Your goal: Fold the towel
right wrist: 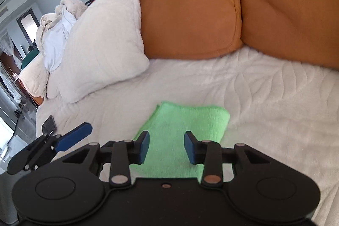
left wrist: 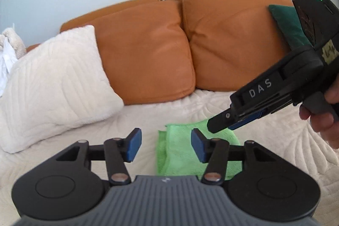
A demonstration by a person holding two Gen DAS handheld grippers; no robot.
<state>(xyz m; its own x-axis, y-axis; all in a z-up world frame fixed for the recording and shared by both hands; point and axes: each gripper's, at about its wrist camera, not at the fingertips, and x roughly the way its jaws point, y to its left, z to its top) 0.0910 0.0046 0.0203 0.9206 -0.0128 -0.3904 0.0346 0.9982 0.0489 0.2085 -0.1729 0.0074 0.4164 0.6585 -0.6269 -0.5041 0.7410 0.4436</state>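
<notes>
One green towel point(right wrist: 182, 137), folded, is laid mid-bed point(right wrist: 275, 99). Left tool point(left wrist: 166, 144) and right tool point(right wrist: 166, 147) are held part open above it, empty. Risk: folds could be dragged apart by a pad.

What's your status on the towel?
Left gripper open, right gripper open, both empty. Green towel folded on the bedcover. Nothing in the way.

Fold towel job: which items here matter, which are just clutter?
Job:
green towel, folded on the white bed cover
left tool, open
right tool, open

Clutter:
white pillow
orange cushions
dark green cushion
</notes>
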